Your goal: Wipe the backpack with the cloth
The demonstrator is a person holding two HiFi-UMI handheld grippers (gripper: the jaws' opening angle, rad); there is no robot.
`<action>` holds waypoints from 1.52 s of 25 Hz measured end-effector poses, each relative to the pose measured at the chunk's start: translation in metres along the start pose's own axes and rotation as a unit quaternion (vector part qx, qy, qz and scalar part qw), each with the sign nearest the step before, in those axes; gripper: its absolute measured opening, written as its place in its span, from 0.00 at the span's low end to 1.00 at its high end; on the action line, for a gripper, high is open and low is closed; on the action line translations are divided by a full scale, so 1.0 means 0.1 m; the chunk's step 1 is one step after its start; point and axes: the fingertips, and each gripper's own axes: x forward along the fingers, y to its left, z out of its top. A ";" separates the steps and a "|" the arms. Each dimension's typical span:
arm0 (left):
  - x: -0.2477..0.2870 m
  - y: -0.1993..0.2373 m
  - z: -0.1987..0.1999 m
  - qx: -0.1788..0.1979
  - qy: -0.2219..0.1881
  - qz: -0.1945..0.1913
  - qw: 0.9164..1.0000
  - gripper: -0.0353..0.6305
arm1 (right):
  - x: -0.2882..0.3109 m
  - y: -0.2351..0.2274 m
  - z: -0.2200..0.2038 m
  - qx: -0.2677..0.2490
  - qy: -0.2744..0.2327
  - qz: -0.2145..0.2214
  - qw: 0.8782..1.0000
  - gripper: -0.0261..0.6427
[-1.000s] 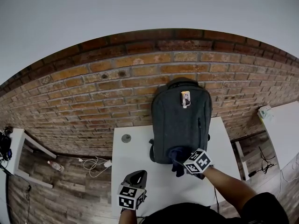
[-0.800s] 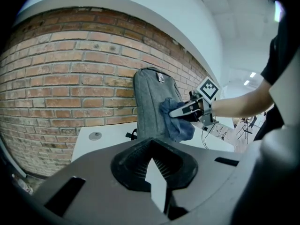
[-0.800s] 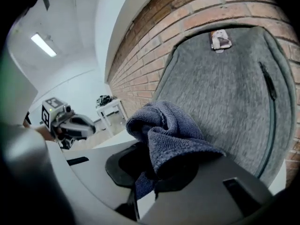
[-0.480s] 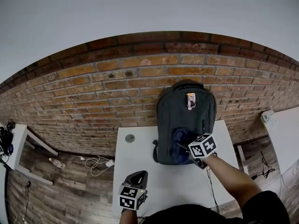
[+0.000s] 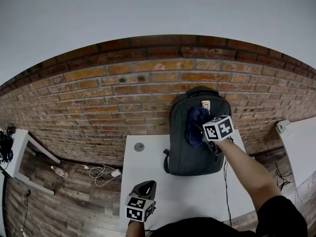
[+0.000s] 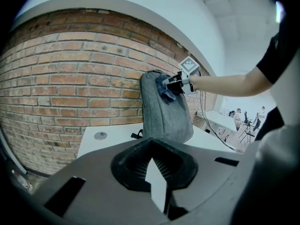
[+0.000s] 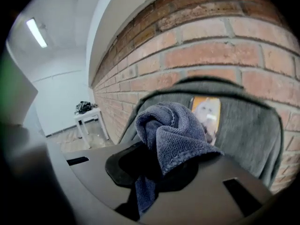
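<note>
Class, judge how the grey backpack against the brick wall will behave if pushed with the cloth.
The backpack stands upright against the brick wall, so it probably won't tip backward. Its fabric front likely dents under the cloth. Tall and narrow, it might topple sideways.

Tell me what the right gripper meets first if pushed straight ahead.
The blue cloth clamped in the right gripper would meet the upper front of the grey backpack, beside the orange tag; depth is unclear; it may already touch.
</note>
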 end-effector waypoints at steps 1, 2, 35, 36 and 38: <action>0.00 0.01 -0.01 -0.001 0.001 0.000 1.000 0.03 | -0.01 -0.09 0.14 -0.009 -0.015 -0.013 1.000 0.11; 0.01 0.01 -0.01 -0.002 0.001 -0.001 1.000 0.03 | -0.02 -0.16 0.28 -0.022 -0.026 -0.024 0.999 0.11; -0.04 0.03 0.01 0.016 0.013 0.000 1.000 0.03 | 0.48 0.55 0.31 -0.120 0.002 0.060 0.991 0.11; -0.04 0.03 0.01 0.017 0.014 0.000 1.000 0.03 | 0.49 0.57 0.28 -0.119 0.009 0.064 0.991 0.11; -0.05 0.03 0.00 0.017 0.016 0.000 1.000 0.03 | 0.50 0.60 0.21 -0.118 0.019 0.069 0.990 0.11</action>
